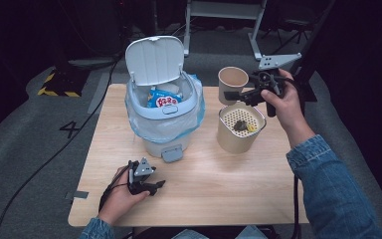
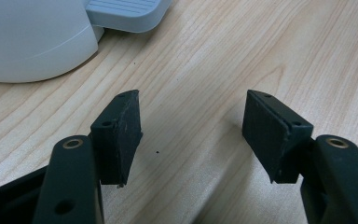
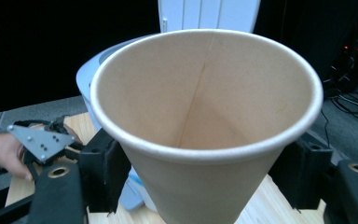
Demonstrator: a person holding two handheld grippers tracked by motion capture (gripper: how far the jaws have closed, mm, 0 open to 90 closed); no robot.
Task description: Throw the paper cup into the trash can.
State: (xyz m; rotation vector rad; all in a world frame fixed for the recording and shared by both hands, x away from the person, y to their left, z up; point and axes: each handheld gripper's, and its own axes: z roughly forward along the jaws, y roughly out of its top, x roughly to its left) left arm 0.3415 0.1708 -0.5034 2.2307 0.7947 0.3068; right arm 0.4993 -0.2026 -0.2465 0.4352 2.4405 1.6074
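Note:
My right gripper (image 1: 235, 94) (image 3: 205, 182) is shut on a tan paper cup (image 1: 232, 82) (image 3: 205, 107), a black pad pressed on each side of it, over the table's back right. The cup is empty inside and leans toward the right gripper view's camera. Just in front of it stands a beige canister (image 1: 238, 132) with a perforated insert holding dark dregs and a yellow bit. My left gripper (image 1: 154, 186) (image 2: 193, 135) rests on the wooden table (image 1: 229, 194) near the front left, jaws open and nothing between them.
A white pedal bin (image 1: 163, 107) (image 2: 28, 42) stands mid-table, lid (image 1: 155, 59) raised, lined with a clear bag and holding a blue snack packet (image 1: 163, 98). Its pedal (image 1: 171, 153) (image 2: 126, 14) faces the left gripper. Cables run across the dark floor around the table.

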